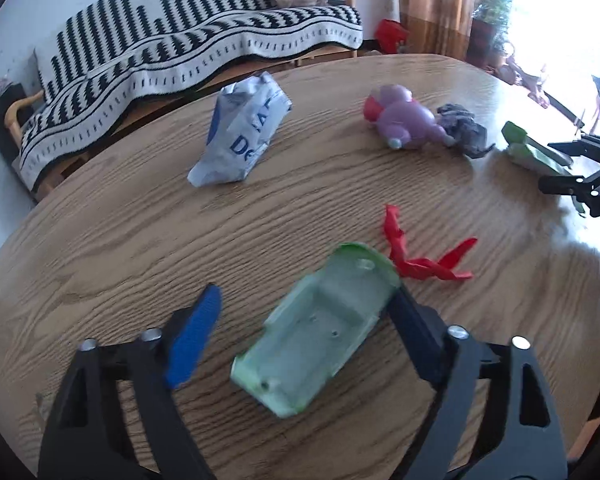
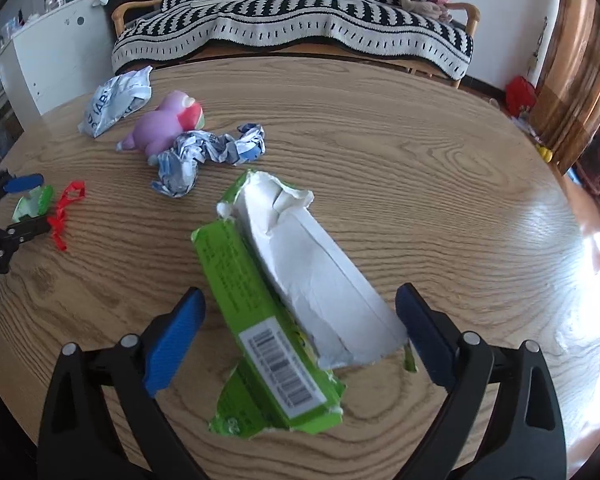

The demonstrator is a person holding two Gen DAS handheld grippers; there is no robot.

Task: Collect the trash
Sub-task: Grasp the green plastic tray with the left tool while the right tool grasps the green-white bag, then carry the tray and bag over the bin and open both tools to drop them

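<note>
Tongs first: the left gripper has its jaws spread around a pale green plastic tray lying flat on the wooden table. The far pad sits right against the tray's edge, the blue pad stands off it with bare table in the gap, so nothing is clamped. The right gripper is in much the same spot, jaws wide on either side of a torn green carton that lies flat with its white inside showing; neither pad looks to be pressing on it.

Just past the left tongs' tray is a twisted red wrapper. Further ahead of both sit a crumpled grey-blue foil wad touching a purple toy, and beyond those a scrunched white-and-blue bag.

Progress-wise I'd say barely started. Every piece of rubbish I can see is on the table and no bin shows in either view. Two pieces are lined up for grabbing, at least three more are left, and the toy probably stays.
</note>
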